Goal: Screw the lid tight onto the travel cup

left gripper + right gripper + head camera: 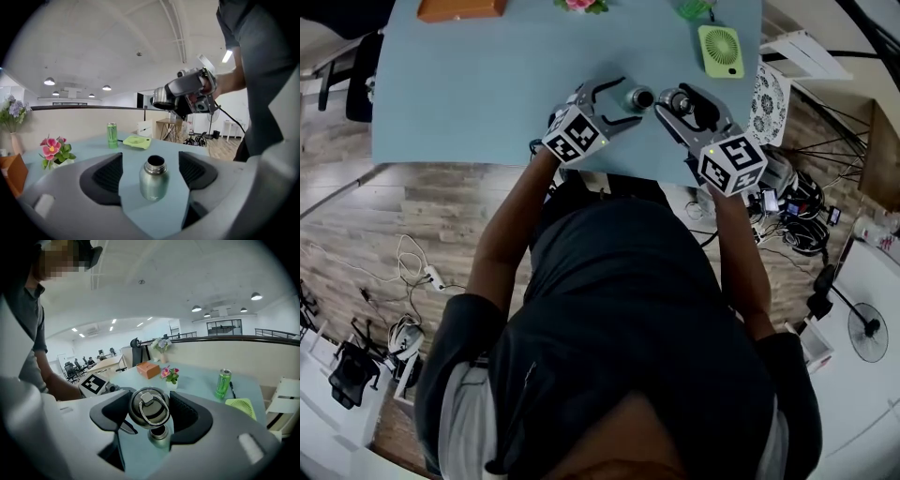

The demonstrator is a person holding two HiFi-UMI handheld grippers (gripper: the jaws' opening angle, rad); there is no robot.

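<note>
A steel travel cup [153, 180] stands upright on the light blue table [487, 84], its mouth uncovered. My left gripper [152, 169] is open, a pad on each side of the cup and neither touching it. In the head view the cup [639, 97] sits near the table's front edge between the two grippers. My right gripper [150, 411] is shut on the round metal lid [149, 408] with a ring handle, held just above and beside the cup's mouth [158, 433]. From the left gripper view the lid [161, 97] hangs high in the air, apart from the cup.
A green can [111, 135], a flat green fan [721, 50] and a small pot of pink flowers [54, 150] stand farther back on the table. An orange box [459, 7] lies at the far edge. Cables and gear lie on the wooden floor [412, 272].
</note>
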